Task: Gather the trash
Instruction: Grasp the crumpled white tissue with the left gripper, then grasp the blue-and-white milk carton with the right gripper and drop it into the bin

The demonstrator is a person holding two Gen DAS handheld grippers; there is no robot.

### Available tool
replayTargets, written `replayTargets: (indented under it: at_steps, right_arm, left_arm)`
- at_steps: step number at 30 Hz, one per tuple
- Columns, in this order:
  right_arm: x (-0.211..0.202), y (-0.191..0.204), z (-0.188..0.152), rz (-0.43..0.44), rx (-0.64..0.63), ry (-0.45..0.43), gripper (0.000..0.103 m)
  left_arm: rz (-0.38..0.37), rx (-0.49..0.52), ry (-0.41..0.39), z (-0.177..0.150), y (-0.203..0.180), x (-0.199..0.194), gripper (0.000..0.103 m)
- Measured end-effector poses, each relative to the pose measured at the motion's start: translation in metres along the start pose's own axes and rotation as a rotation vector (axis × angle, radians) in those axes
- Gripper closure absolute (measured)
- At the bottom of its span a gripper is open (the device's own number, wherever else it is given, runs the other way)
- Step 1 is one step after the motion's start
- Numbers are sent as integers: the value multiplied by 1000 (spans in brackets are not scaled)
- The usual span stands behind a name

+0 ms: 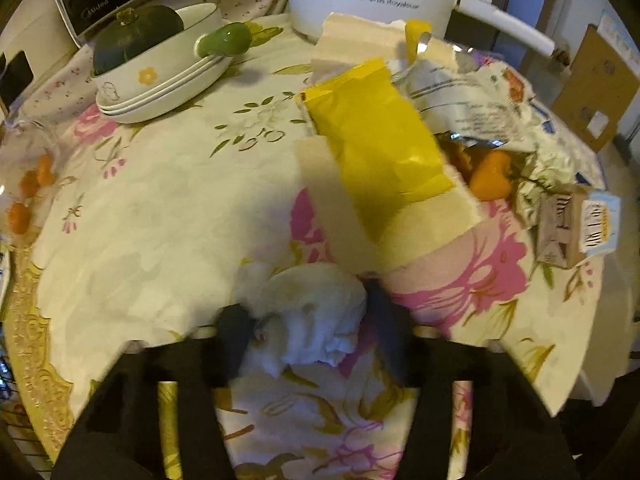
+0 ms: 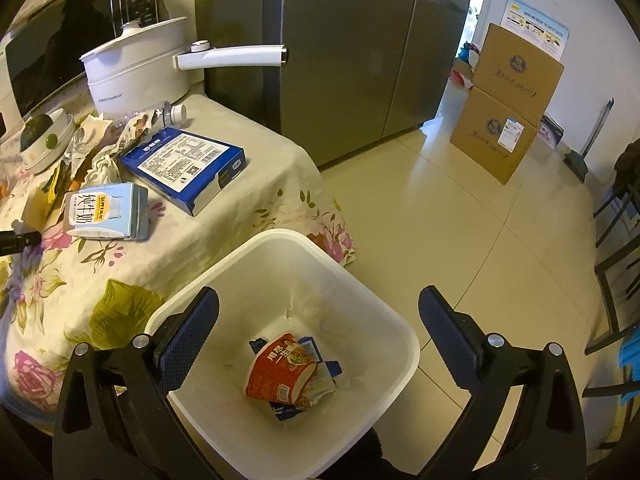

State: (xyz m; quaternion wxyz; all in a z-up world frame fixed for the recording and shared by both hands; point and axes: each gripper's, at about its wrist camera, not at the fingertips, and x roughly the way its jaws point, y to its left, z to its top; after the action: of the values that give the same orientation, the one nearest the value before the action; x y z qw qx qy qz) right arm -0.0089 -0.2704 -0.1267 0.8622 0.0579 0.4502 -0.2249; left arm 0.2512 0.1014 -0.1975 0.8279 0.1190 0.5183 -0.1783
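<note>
- On the flower-patterned bench (image 1: 160,208), the left gripper (image 1: 308,320) has its fingers on either side of a crumpled white tissue (image 1: 316,312), pads pressing its edges.
- Just beyond the tissue lies a yellow packet (image 1: 372,132) on torn cardboard, with a milk carton (image 1: 576,224) to its right.
- Beside the bench, the right gripper (image 2: 320,328) hangs wide apart and empty over the white bin (image 2: 360,280).
- Inside the bin lies a red noodle cup (image 2: 280,368) among other wrappers.
- A blue box (image 2: 184,164) lies flat near the bench edge.
</note>
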Motion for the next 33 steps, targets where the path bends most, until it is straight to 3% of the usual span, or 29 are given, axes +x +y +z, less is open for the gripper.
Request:
replayTargets:
  at_steps: [10, 16, 20, 21, 24, 26, 28, 33]
  right_arm:
    - [1, 20, 13, 109, -22, 36, 7]
    - [23, 44, 65, 232, 0, 47, 7]
    - [44, 66, 91, 371, -22, 93, 7]
    - [41, 74, 93, 403, -55, 75, 7]
    - [25, 115, 91, 452, -317, -39, 7]
    - [18, 155, 82, 424, -604, -100, 7]
    - [23, 182, 75, 394, -760, -90, 7]
    - [48, 224, 62, 365, -973, -17, 7]
  left_arm:
    - [-52, -97, -18, -22, 9, -38, 70]
    - [-54, -272, -184, -31, 13, -104, 69]
    - [-136, -341, -239, -37, 1, -119, 69]
    - [-137, -331, -236, -39, -1, -118, 69]
    - [-140, -290, -222, -37, -9, -112, 69]
    - [-156, -305, -217, -37, -5, -109, 69]
    - [-176, -325, -229, -36, 1, -112, 69]
    - [-183, -332, -256, -38, 8, -118, 69]
